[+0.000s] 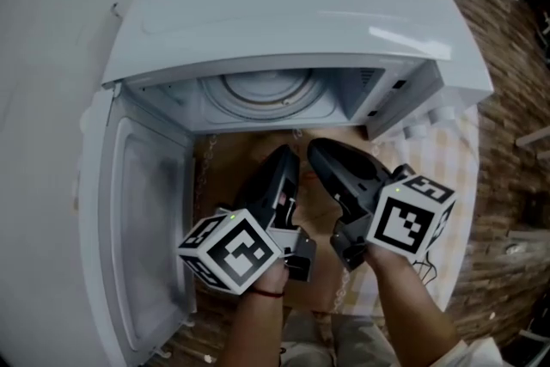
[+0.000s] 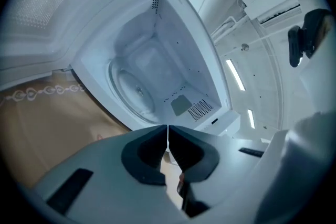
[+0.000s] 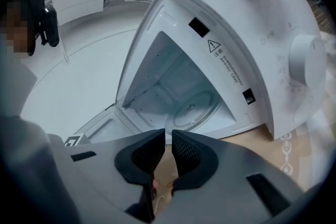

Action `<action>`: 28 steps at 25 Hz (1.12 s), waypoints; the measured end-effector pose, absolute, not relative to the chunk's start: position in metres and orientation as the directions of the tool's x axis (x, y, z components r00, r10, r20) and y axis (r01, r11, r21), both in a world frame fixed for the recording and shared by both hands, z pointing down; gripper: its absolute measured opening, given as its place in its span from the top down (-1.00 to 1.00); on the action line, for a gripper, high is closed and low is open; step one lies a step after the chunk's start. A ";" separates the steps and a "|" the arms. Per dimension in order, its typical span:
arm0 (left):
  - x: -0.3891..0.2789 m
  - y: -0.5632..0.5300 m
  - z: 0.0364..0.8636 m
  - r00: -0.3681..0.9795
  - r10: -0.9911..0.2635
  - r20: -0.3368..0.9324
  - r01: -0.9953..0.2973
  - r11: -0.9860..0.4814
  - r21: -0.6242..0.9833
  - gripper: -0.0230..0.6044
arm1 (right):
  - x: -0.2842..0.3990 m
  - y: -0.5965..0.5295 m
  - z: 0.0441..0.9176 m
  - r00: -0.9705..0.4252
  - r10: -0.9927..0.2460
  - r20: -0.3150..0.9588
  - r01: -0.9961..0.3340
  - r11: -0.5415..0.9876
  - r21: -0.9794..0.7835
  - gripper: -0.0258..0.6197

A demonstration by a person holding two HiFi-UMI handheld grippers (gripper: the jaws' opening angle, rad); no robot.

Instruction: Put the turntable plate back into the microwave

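Turntable plate (image 1: 262, 94): one, inside one microwave (image 1: 301, 4); left tool (image 2: 168, 127), right tool (image 3: 168, 132) closed.

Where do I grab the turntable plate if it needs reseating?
Take the turntable plate by its near rim, coming straight in through the open front of the microwave. It lies flat on the cavity floor with walls on every other side, so only that edge looks reachable. The left gripper and right gripper are shut and empty; open one first.
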State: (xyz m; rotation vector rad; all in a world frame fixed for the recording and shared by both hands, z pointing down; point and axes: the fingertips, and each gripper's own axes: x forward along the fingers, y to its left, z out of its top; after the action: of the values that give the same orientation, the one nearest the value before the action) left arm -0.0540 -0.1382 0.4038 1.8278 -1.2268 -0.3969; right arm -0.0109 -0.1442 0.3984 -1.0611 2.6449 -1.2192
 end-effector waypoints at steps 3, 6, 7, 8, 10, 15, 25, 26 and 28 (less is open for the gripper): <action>-0.051 -0.130 0.396 0.458 -0.865 0.202 -0.626 -0.153 0.765 0.90 | -0.009 -0.137 0.393 -0.769 -0.600 0.220 -0.567 0.482 -0.668 0.73; -0.047 -0.123 0.382 0.460 -0.870 0.180 -0.663 -0.201 0.721 0.90 | -0.008 -0.131 0.384 -0.773 -0.602 0.199 -0.568 0.518 -0.639 0.73; -0.045 -0.121 0.377 0.460 -0.871 0.169 -0.673 -0.219 0.706 0.90 | -0.008 -0.130 0.379 -0.775 -0.604 0.188 -0.568 0.533 -0.628 0.73; -0.044 -0.118 0.372 0.462 -0.873 0.157 -0.680 -0.235 0.694 0.90 | -0.007 -0.127 0.375 -0.776 -0.605 0.178 -0.567 0.546 -0.617 0.73; -0.041 -0.112 0.364 0.465 -0.874 0.142 -0.688 -0.255 0.679 0.90 | -0.005 -0.121 0.365 -0.778 -0.608 0.157 -0.564 0.567 -0.601 0.74; -0.037 -0.096 0.342 0.463 -0.877 0.127 -0.714 -0.284 0.640 0.90 | -0.001 -0.105 0.344 -0.780 -0.609 0.143 -0.571 0.598 -0.563 0.74; -0.025 -0.061 0.292 0.452 -0.886 0.105 -0.769 -0.327 0.549 0.90 | 0.009 -0.071 0.291 -0.801 -0.588 0.114 -0.563 0.675 -0.477 0.74; -0.024 -0.058 0.287 0.454 -0.885 0.101 -0.770 -0.333 0.545 0.90 | 0.011 -0.068 0.286 -0.802 -0.587 0.112 -0.564 0.682 -0.467 0.74; -0.020 -0.051 0.275 0.459 -0.884 0.090 -0.772 -0.347 0.532 0.90 | 0.015 -0.061 0.274 -0.804 -0.586 0.102 -0.564 0.697 -0.443 0.74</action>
State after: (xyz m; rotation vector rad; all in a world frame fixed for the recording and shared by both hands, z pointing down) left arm -0.0199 -0.0511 0.2746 2.2040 -1.3787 -0.2912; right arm 0.0155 -0.0610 0.2740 -0.9658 2.8500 -0.7205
